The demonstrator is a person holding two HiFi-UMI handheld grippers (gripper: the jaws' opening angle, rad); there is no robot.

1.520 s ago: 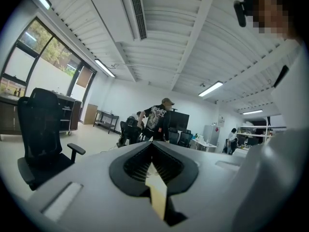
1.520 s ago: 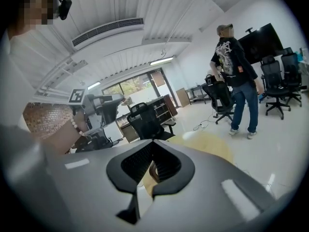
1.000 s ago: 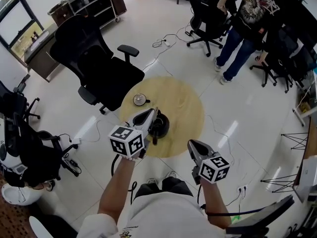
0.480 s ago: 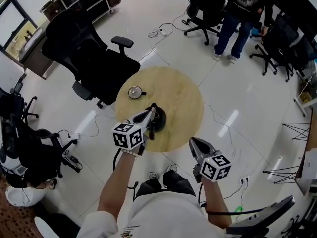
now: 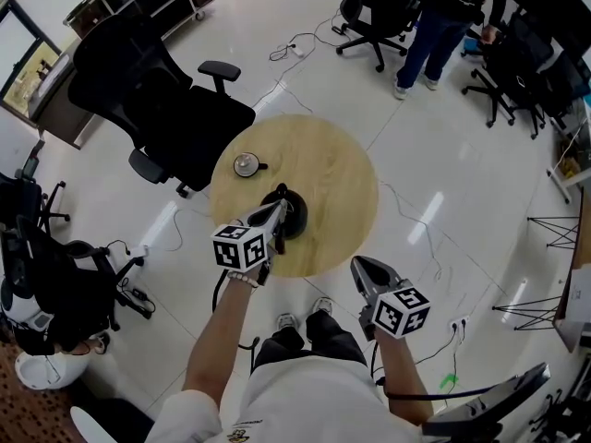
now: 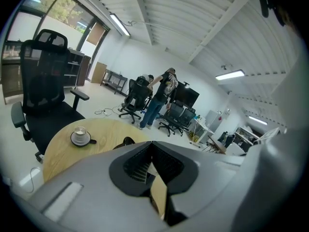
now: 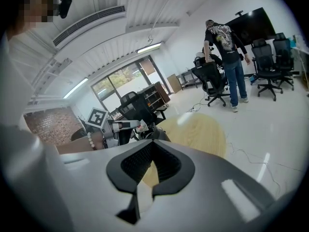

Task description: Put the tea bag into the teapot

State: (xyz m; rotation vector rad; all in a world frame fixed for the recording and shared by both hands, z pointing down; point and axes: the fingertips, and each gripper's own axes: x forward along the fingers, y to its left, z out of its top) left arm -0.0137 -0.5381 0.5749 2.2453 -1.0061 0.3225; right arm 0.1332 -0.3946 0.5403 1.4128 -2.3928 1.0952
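A black teapot (image 5: pixel 290 210) stands on the round wooden table (image 5: pixel 337 183), near its front left. My left gripper (image 5: pixel 276 210) hovers right over the teapot, shut on a pale tea bag (image 6: pixel 159 194) that shows between its jaws. In the left gripper view only the teapot's dark top (image 6: pixel 126 141) peeks above the left gripper (image 6: pixel 152 145). The right gripper view shows the left gripper (image 7: pixel 131 125) with the tea bag (image 7: pixel 141 126) above the teapot (image 7: pixel 158 135). My right gripper (image 5: pixel 359 265) hangs off the table's front edge, shut and empty.
A small round black dish with a pale knob (image 5: pixel 247 165) lies on the table behind the teapot. A black office chair (image 5: pixel 157 100) stands close to the table's left. People and more chairs (image 5: pixel 434 17) are at the far right. Cables run over the floor.
The head view has drifted, so the table sits higher in the picture. My left gripper stays over the teapot, a little closer to its top. The right gripper has barely moved.
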